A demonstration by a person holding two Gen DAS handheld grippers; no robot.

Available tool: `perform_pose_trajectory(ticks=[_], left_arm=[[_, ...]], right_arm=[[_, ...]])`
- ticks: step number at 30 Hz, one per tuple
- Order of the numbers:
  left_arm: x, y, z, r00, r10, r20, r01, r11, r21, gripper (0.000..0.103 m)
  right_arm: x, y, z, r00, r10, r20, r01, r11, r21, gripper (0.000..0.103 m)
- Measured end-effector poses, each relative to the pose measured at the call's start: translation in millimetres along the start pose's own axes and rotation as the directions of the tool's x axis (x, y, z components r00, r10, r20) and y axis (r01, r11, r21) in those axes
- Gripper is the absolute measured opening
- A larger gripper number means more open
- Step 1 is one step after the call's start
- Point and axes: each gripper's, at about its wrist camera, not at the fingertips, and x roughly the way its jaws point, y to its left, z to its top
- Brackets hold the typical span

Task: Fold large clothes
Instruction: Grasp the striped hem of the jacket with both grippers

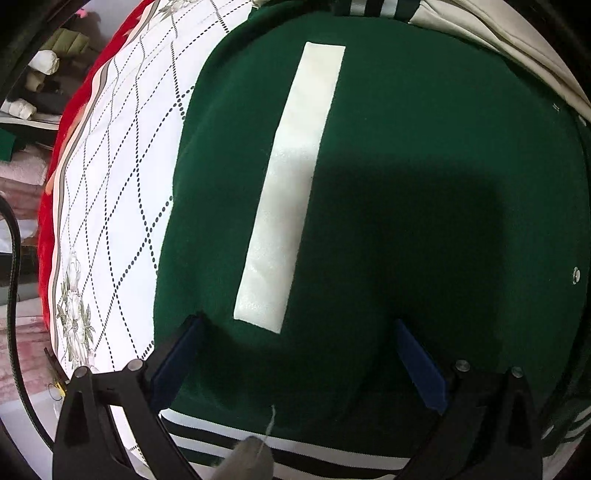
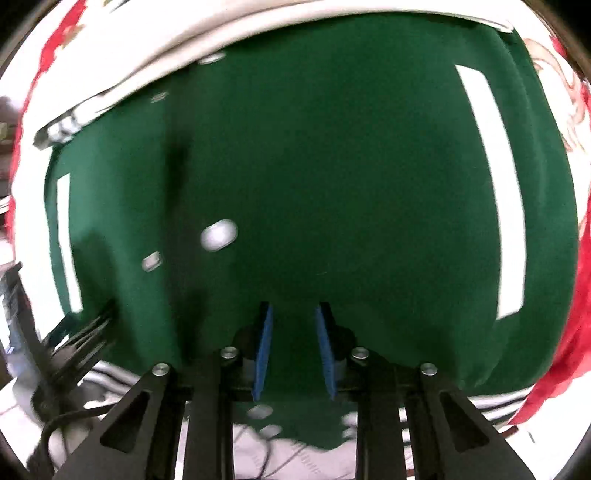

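A dark green jacket (image 1: 406, 129) lies spread flat on the bed, with a long white stripe (image 1: 295, 184) running down it and a black-and-white ribbed hem (image 1: 314, 452) at the near edge. My left gripper (image 1: 297, 321) hovers over the cloth just below the stripe's end, jaws wide apart and empty. In the right wrist view the same jacket (image 2: 332, 147) fills the frame, blurred, with a metal snap (image 2: 218, 235). My right gripper (image 2: 294, 306) points down at it, blue pads a narrow gap apart. Green cloth shows through that gap, but nothing is pinched.
A white bedsheet (image 1: 110, 184) with a dotted diamond pattern lies under the jacket, over a red blanket (image 1: 48, 229) at the bed's left side. A beige sleeve (image 1: 498, 29) lies at the top right. Piled clothes (image 1: 44, 66) sit beyond the bed. A black cable (image 2: 66, 421) trails at lower left.
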Motion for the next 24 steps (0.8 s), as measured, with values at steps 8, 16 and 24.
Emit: perform_pose_trajectory(ticks=[8,16,24], left_arm=[[3,0,5,0.999,-0.016,-0.033,0.016,1.000,-0.002,0.103],[2,-13,6,0.999,0.016,-0.044,-0.016,1.000,0.014,0.103],[-9,-8,3,1.000,0.009,-0.028,-0.009,1.000,-0.003,0.103]], right_arm=[[17,20,-14,0.995,-0.080,-0.063,0.079,0.997,-0.021,0.029],[5,63,5,0.985,-0.161,-0.055,0.154,0.982,-0.105,0.054],[-40,41,-18,0.997,-0.061,0.047,0.060,0.998,0.014,0.011]])
